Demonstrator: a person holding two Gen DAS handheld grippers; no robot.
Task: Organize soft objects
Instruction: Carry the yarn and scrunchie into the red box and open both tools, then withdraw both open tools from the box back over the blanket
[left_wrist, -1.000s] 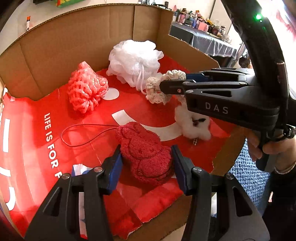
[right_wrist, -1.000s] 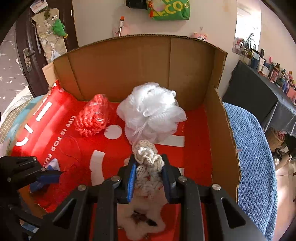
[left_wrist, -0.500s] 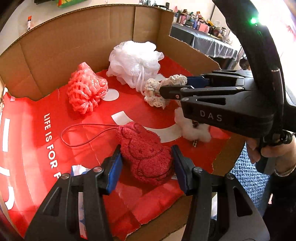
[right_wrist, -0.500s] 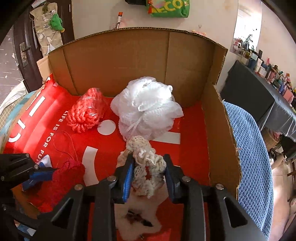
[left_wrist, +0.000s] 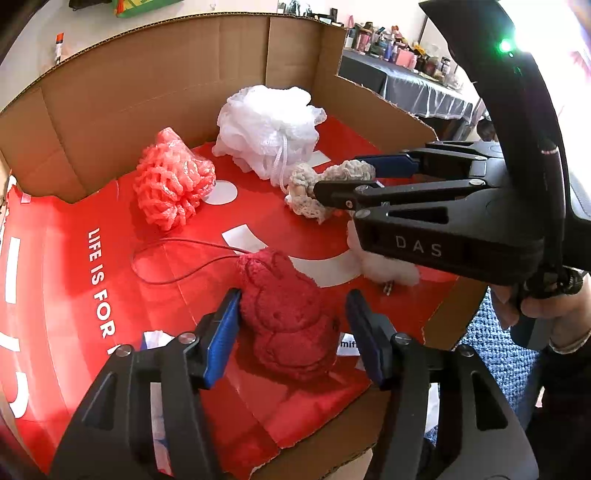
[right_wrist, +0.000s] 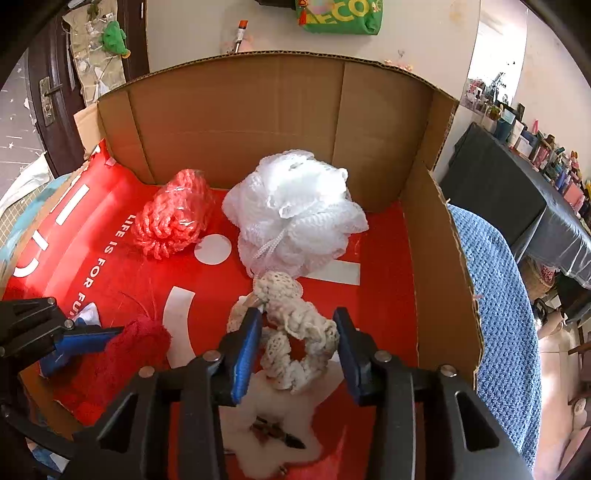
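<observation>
Left gripper (left_wrist: 291, 332): jaws opening, releasing the red plush toy (left_wrist: 291, 325) at the cardboard box (left_wrist: 147, 85) front edge.
Right gripper (right_wrist: 299, 350): jaws opening; cream crochet scrunchie (right_wrist: 295, 332) apparently freed, mid-floor.

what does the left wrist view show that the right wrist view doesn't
Only the left wrist view: the hand holding the right gripper, and the thin dark cord loop on the red liner.

Only the right wrist view: the dark metal clip on the fluffy white pad, and the green bag on the wall.

Both: the cardboard box, white mesh bath pouf, pink net sponge, cream crochet scrunchie and red knitted toy, each between opening jaws.
</observation>
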